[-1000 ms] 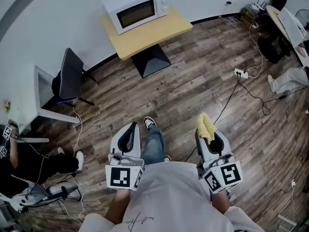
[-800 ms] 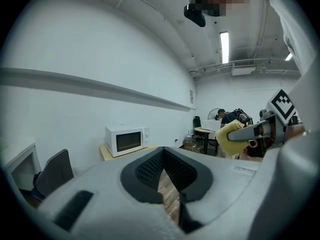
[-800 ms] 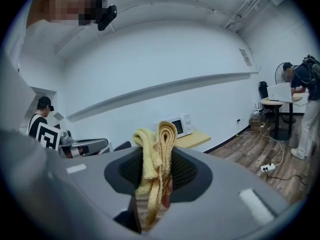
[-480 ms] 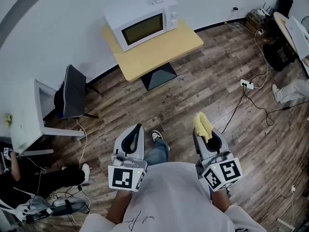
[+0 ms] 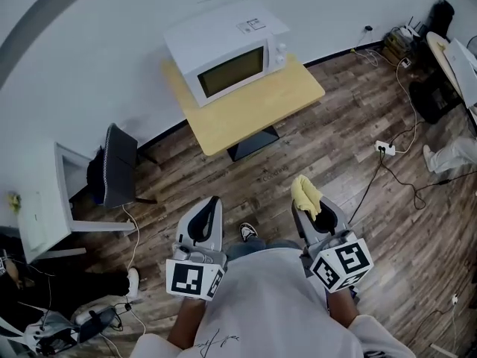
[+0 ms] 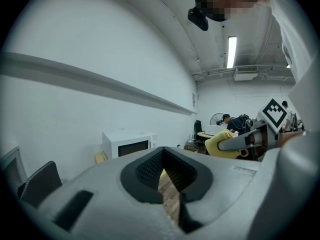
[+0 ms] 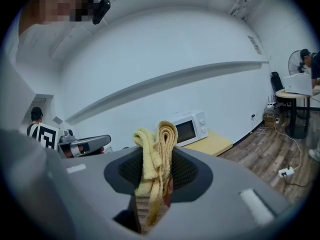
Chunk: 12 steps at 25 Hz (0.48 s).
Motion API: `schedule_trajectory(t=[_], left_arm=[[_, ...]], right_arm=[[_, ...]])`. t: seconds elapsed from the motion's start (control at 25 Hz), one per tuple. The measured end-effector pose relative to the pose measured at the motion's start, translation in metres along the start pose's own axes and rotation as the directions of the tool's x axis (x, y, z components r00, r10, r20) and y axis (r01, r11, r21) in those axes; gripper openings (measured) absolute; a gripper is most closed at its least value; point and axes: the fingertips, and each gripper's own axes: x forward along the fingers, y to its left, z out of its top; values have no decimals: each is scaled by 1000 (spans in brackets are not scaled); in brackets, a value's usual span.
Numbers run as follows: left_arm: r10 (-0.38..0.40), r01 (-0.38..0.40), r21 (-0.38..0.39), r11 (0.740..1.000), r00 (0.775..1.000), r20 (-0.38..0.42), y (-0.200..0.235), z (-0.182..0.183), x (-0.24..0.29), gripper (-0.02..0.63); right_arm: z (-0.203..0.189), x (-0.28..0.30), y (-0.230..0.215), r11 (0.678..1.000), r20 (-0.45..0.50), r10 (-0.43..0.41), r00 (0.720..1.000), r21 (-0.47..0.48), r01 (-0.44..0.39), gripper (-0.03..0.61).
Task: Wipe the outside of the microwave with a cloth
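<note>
Two grippers hang low in front of the person, over a wood-plank floor (image 5: 335,125). At the far left a dark chair (image 5: 118,166) stands beside a white desk (image 5: 41,207). The left gripper (image 5: 209,206) comes next. Its jaws are drawn together with only a thin sliver of floor showing between them, and nothing is held. Ahead of both grippers and well apart from them, the white microwave (image 5: 223,47) sits with its door closed on a yellow-topped table (image 5: 261,110) against the white wall. It stands toward the table's back edge, with its control panel on the right. The right gripper (image 5: 317,213) is clenched on a folded yellow cloth (image 5: 305,194) whose folds stick up past the jaw tips. Farther right, a white power strip (image 5: 385,148) lies on the floor among trailing cables.
</note>
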Motion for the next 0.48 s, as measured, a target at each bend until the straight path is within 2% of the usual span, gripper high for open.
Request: schedule_trajectory(t=[0.24, 0.48], left_arm=[[10, -10, -7, 1000, 1000, -11, 25, 0, 19, -11], [53, -54, -33, 998, 998, -42, 50, -2, 39, -11]], right_arm=[[8, 30, -5, 998, -28, -32, 999, -58, 30, 117], [14, 68, -10, 994, -50, -43, 998, -103, 37, 115]])
